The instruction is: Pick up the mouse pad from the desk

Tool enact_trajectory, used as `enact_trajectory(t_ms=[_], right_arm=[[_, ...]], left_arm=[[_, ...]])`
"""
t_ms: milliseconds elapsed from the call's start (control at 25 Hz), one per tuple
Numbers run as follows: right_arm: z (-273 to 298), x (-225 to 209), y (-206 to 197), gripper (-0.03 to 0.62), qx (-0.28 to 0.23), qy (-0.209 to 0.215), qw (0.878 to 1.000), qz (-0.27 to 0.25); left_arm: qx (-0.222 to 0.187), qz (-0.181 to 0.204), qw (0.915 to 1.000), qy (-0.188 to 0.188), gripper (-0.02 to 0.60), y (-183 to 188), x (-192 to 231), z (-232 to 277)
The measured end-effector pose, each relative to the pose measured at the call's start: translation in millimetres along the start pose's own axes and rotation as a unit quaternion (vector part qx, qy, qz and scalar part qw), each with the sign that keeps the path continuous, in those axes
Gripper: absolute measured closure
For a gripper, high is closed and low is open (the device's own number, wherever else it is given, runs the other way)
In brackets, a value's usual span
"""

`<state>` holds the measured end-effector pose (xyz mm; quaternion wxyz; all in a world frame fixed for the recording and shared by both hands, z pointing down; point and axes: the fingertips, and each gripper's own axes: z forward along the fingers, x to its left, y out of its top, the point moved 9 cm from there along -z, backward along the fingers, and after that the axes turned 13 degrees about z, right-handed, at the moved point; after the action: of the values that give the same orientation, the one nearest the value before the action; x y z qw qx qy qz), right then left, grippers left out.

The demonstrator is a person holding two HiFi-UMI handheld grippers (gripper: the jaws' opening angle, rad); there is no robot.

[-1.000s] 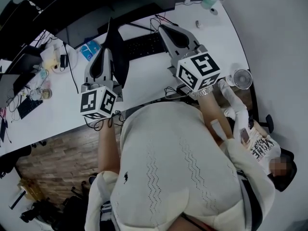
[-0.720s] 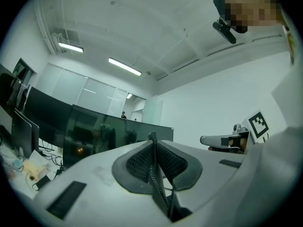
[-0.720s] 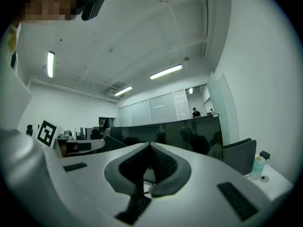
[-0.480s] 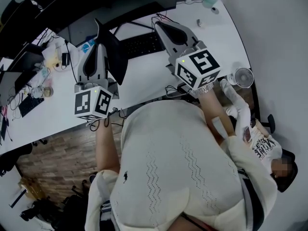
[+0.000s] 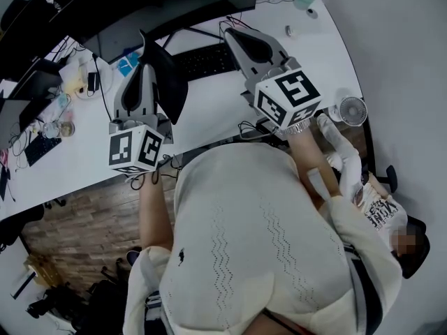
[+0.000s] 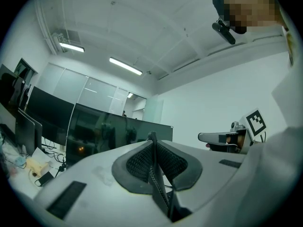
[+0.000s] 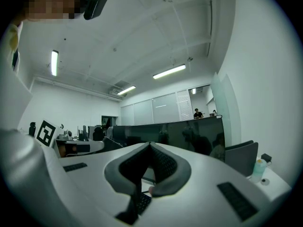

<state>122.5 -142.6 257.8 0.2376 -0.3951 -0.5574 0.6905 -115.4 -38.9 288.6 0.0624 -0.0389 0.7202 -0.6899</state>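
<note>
Here we have the left tongs (image 6: 151,138) clamped on the edge of the black mouse pad (image 5: 170,82), tilted up off the white tabletop (image 5: 213,110) near the keyboard (image 5: 206,63); our right tongs (image 7: 150,145) are pressed together, empty.

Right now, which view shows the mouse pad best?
Head view: the pad stands as a broad black sheet in the left gripper. The left gripper view shows only its thin edge clamped in the jaws; the right gripper view shows no clear pad.
</note>
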Motion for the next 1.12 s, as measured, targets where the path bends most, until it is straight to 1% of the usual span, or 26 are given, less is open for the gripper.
enact_trajectory(t_ms=[1120], right_arm=[[-15.9,-1.9,-9.4,0.592,0.007,0.000,1.000,0.004]], left_arm=[[0.016,-0.007,0.9998,-0.009,0.551,-14.5,-21.7,-13.2]])
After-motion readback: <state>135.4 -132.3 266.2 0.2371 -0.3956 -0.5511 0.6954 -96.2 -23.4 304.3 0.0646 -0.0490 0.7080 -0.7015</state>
